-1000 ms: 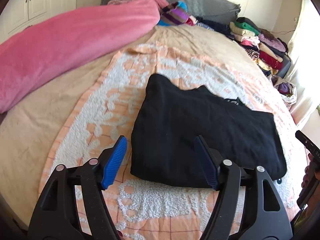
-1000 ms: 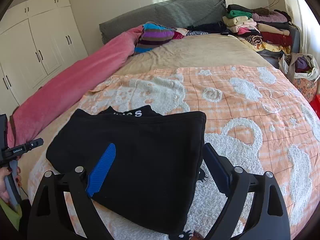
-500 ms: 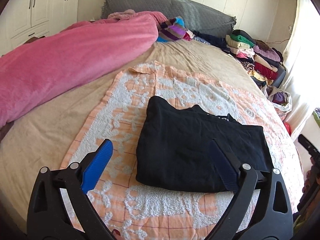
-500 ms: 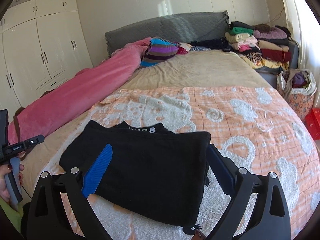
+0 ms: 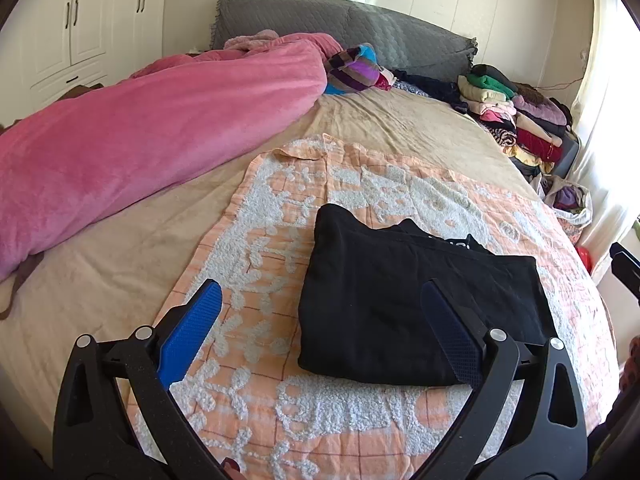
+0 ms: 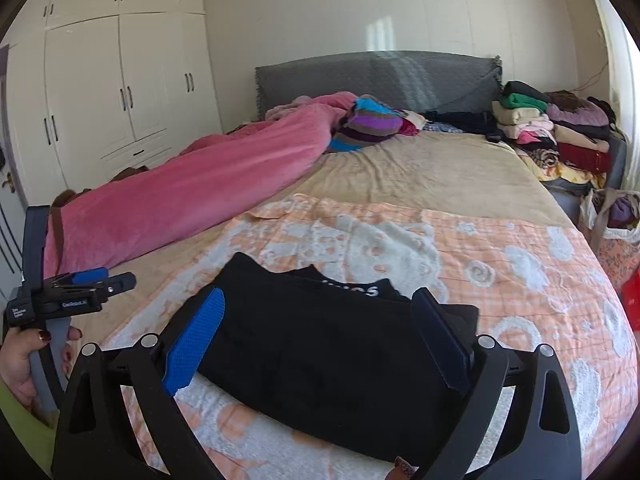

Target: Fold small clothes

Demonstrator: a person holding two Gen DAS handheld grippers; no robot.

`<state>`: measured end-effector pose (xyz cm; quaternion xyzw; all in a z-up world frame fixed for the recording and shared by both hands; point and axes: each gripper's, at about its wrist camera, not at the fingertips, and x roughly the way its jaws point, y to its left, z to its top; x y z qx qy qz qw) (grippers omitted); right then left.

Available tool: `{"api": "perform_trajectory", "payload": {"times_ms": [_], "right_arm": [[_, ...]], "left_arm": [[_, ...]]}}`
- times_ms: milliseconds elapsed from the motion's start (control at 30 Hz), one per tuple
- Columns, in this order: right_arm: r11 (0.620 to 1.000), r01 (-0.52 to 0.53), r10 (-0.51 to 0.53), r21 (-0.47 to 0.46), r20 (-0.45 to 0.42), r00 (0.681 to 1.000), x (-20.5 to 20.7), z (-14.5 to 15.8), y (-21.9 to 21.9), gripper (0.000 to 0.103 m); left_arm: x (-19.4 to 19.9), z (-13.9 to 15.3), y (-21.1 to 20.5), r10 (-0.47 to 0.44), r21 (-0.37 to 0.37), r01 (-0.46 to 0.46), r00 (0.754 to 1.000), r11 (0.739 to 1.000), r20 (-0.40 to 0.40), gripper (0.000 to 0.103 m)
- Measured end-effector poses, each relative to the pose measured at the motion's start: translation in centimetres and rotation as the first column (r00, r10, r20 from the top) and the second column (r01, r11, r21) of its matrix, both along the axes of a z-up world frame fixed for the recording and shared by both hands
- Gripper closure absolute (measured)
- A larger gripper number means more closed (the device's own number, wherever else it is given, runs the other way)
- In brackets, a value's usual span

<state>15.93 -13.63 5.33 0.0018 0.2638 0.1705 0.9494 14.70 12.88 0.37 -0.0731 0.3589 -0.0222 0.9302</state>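
Note:
A black folded garment point(image 5: 404, 300) lies flat on the orange and white towel point(image 5: 360, 188) on the bed. It also shows in the right wrist view point(image 6: 320, 352), with white lettering at its far edge. My left gripper point(image 5: 320, 320) is open and empty, held above the towel at the garment's near left corner. My right gripper point(image 6: 320, 332) is open and empty, held above the garment's near side. The left gripper point(image 6: 86, 284) also shows at the left of the right wrist view, held by a hand.
A long pink blanket point(image 5: 140, 128) lies along the left side of the bed. A striped bundle point(image 5: 356, 68) sits by the grey headboard point(image 5: 340, 20). Stacks of folded clothes point(image 5: 516, 120) fill the far right. A bag point(image 5: 568, 200) stands beside the bed. White wardrobes point(image 6: 120, 92) line the left wall.
Both grippers have pulled back and up from the garment, and the views show more of the room. The garment has stayed flat and folded.

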Motion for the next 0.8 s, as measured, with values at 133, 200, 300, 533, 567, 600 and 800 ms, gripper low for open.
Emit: {"api": "perform_trajectory", "payload": {"times_ms": [133,200,300,533,567,600,800], "right_arm": [[0.999,-0.042,0.042,-0.016,-0.023,0.999,0.8,-0.7,2.7,0.009],[0.998,-0.056,0.056,-0.022,-0.037,0.998,1.1,-1.2,3.8,0.009],[0.996,-0.079,0.076,-0.036,-0.057,0.995,1.5,-2.3,5.2,0.009],[0.988,-0.125,0.116,-0.092,-0.103,0.988,2.0,-5.1,8.5,0.009],[0.987,-0.132,0.121,-0.096,-0.111,0.986,2.2,-5.5,8.9,0.009],[0.985,-0.139,0.128,-0.099,-0.116,0.985,2.2,-5.8,9.3,0.009],[0.975,-0.177,0.156,-0.133,-0.152,0.976,2.4,-8.2,11.7,0.009]], "left_arm": [[0.2,-0.5,0.7,0.020,0.008,-0.020,1.000,1.000,-0.010,0.010],[0.3,-1.0,1.1,0.032,0.017,-0.032,0.999,0.999,-0.019,0.010],[0.5,-1.6,2.1,0.052,0.008,-0.052,0.998,0.999,-0.030,0.010],[1.2,-2.9,3.8,0.079,-0.026,-0.081,0.995,0.996,-0.053,0.010],[1.3,-3.0,3.9,0.083,-0.027,-0.085,0.995,0.996,-0.051,0.010],[1.4,-3.1,3.9,0.086,-0.021,-0.087,0.995,0.996,-0.047,0.010],[2.0,-3.5,4.0,0.083,-0.022,-0.084,0.995,0.996,-0.048,0.010]]}}
